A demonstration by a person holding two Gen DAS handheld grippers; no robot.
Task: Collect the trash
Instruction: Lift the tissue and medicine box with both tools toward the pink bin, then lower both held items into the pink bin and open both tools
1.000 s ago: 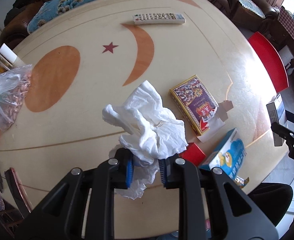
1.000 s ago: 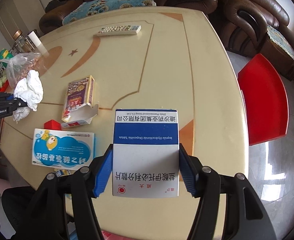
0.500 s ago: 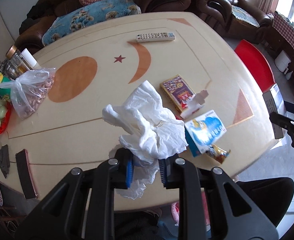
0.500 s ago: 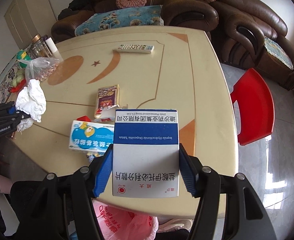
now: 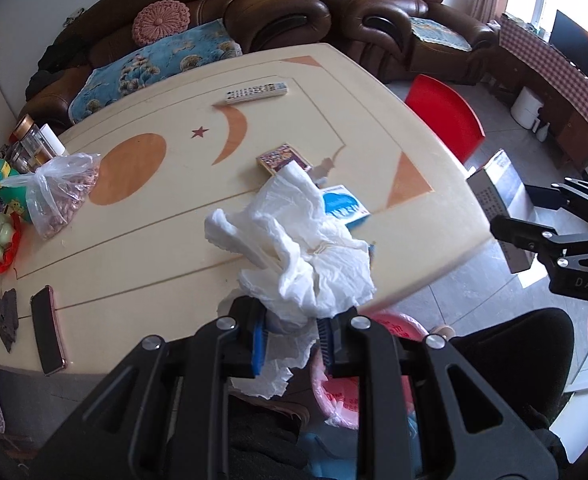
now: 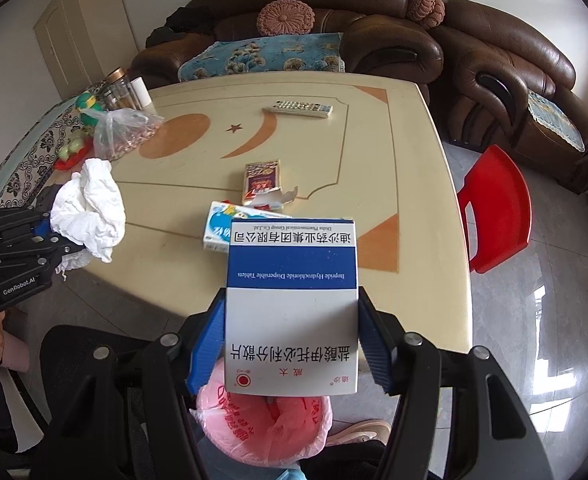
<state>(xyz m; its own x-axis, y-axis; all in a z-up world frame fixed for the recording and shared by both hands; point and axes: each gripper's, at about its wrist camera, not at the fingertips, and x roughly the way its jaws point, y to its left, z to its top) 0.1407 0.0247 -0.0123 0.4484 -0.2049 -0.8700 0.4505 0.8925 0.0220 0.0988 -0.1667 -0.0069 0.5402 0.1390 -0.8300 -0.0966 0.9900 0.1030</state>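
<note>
My left gripper [image 5: 292, 340] is shut on a crumpled white tissue [image 5: 297, 244], held up over the near edge of the cream table [image 5: 166, 216]. In the right wrist view the same tissue [image 6: 90, 208] shows at the left, in the left gripper [image 6: 60, 246]. My right gripper [image 6: 292, 344] is shut on a blue and white medicine box [image 6: 292, 300], above a pink bag-lined bin [image 6: 262, 428] on the floor. That bin [image 5: 373, 328] peeks out below the table edge in the left wrist view. The right gripper [image 5: 529, 210] with its box [image 5: 497, 196] appears at the right.
On the table lie a blue and white carton [image 6: 224, 226], a torn patterned box [image 6: 262, 182], a remote [image 6: 297, 109], a bag of nuts [image 6: 124, 134], jars [image 6: 120, 90], a phone [image 5: 48, 330]. A red stool [image 6: 493, 208] stands right; brown sofas [image 6: 373, 24] behind.
Both grippers have pulled back and up from the table with tissue and box still gripped. The table now looks farther away and the pink bin has come into view below.
</note>
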